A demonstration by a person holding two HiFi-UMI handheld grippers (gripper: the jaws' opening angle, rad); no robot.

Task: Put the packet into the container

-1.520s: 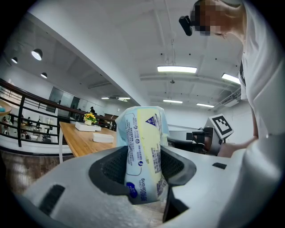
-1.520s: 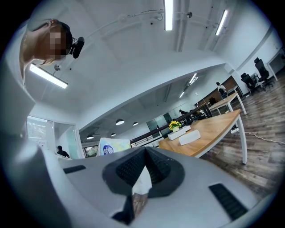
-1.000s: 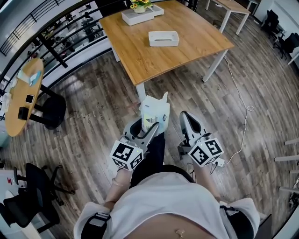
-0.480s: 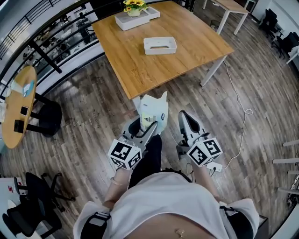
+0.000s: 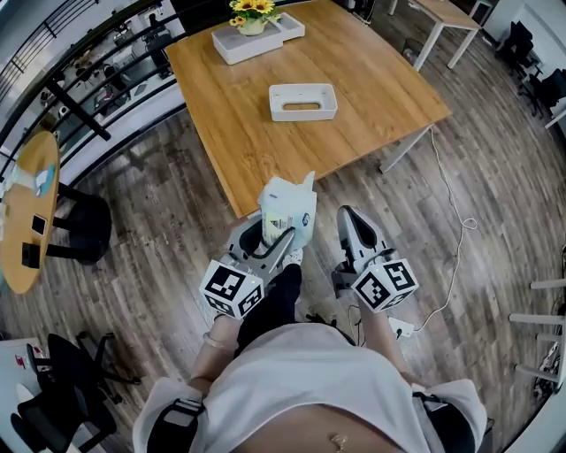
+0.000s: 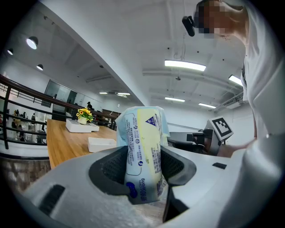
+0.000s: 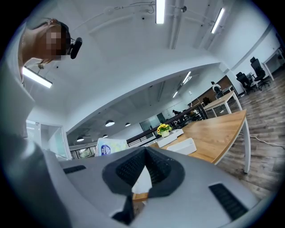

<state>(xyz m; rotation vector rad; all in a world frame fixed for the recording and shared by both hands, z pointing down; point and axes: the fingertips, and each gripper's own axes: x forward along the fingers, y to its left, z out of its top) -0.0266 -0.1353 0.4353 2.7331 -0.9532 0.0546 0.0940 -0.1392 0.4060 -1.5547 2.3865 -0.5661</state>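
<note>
My left claw (image 5: 279,237) was clenched on the packet (image 5: 287,212), which stood upright between its jaws, pinched low on its body with the sealed top poking up above them. It was out over the wooden floor, just short of the table (image 5: 380,84) edge. I judged it a light, soft thing: plastic film over something squashy, likely to dent under pressure and slide if held loosely. A hold across the middle of its flat sides seemed safest to me, firm but not crushing.

My right claw (image 5: 351,221) was level beside it, jaws closed together on nothing.

The container (image 5: 302,101), a shallow white tray, lay on the table well ahead and looked empty. A second white tray (image 5: 265,35) farther back held yellow flowers (image 5: 251,9).
</note>
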